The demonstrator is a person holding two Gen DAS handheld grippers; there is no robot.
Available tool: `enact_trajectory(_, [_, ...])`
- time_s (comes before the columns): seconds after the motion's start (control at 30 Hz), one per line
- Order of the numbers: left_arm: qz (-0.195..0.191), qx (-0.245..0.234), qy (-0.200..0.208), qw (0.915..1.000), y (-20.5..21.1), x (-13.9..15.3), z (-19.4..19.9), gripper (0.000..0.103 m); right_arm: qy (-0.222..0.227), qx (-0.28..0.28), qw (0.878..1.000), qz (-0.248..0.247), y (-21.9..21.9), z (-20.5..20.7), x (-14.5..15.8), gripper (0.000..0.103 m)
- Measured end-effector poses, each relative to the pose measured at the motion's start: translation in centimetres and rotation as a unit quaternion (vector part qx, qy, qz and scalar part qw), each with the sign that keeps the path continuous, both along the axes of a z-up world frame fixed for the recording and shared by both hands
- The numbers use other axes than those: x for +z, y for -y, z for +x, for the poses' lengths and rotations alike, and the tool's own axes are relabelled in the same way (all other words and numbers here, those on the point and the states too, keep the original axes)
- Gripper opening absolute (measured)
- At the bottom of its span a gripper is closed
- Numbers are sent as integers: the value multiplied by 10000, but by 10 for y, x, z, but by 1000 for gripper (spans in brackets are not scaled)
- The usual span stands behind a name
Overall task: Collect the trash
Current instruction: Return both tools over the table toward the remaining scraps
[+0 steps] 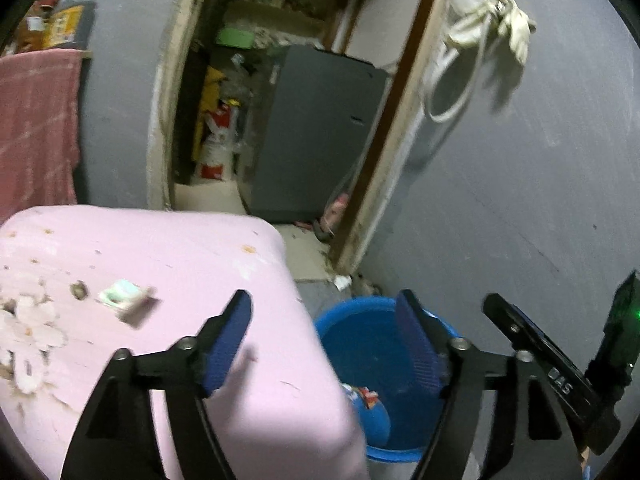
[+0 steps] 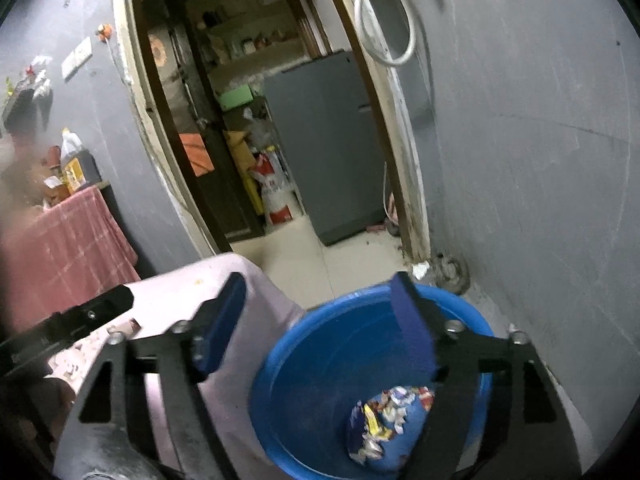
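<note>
- Progress check: the blue tub [image 2: 304, 360] on the floor, tucked against the right edge of the pink tabletop [image 1: 208, 256], already has a heap of torn wrappers [image 2: 386, 416] in the bottom, so a fair bit looks collected.
- Still left up top: a crumpled greenish wrapper [image 1: 122, 294] sits out on the tabletop toward its left side, well apart from the tub, and there's a mess of pale scraps [image 1: 28, 332] along the left edge. Hard to say if those are loose litter or peeling surface, bit blurry.
- Left gripper [image 1: 324, 344]: fingers spread wide, nothing between them, touching nothing. It hovers over the tabletop's right edge, one finger above the pink, the other above the tub.
- Right gripper [image 2: 320, 320]: also spread wide and empty, hanging over the tub's rim with the wrapper heap just below.
- Best guess, both are free to go for the greenish wrapper.
</note>
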State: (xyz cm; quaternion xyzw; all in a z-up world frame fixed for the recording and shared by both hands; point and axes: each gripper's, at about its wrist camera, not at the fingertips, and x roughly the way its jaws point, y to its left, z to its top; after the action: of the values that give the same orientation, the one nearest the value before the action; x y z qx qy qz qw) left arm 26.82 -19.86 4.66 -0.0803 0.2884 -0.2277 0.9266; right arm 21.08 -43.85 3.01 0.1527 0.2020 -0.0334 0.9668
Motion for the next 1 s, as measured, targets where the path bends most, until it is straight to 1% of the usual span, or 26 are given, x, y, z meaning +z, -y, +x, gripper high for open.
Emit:
enact_trajectory(0.03, [-50,81,69,9999,-7,3,-1,83,129,31,9999,-33,-4,-2,3,82])
enact_trajectory(0.07, [-96,180,164,9997,-14,6,-3,86,216,44,9997,-64,-7,-4,6,89])
enact_trajectory(0.1, [-122,289,275,9991,-21,9,-4,91,305,52,9995,-105,-10,-6,8,92])
enact_trajectory(0.13, [-140,395,399,9983,-28,13,-6,98,411,66,9990,-151,-14,-8,11,98])
enact_trajectory(0.17, [-159,513,545,9971,-36,17,-9,100,561,110,9982,-182,-19,-11,14,101])
enact_trajectory(0.2, [-181,630,695,9954,-45,21,-12,101,737,160,9969,-216,-24,-14,18,103])
enact_trajectory(0.27, [-185,759,905,9928,-59,28,-17,101,999,225,9942,-317,-34,-19,25,103])
enact_trajectory(0.33, [-110,882,1077,9902,-71,33,-22,101,1277,307,9905,-412,-45,-24,31,103])
enact_trajectory(0.47, [53,1175,1453,9824,-90,40,-33,101,1817,526,9808,-481,-69,-35,43,103])
enact_trajectory(0.63, [184,1408,1744,9744,-111,41,-46,101,2270,799,9688,-591,-103,-40,52,103])
enact_trajectory(0.8, [214,1585,1859,9695,-134,39,-55,101,2521,1044,9595,-703,-134,-42,58,103])
enact_trajectory(1.0, [390,1744,1899,9654,-158,34,-59,101,2440,1345,9563,-885,-166,-29,56,103])
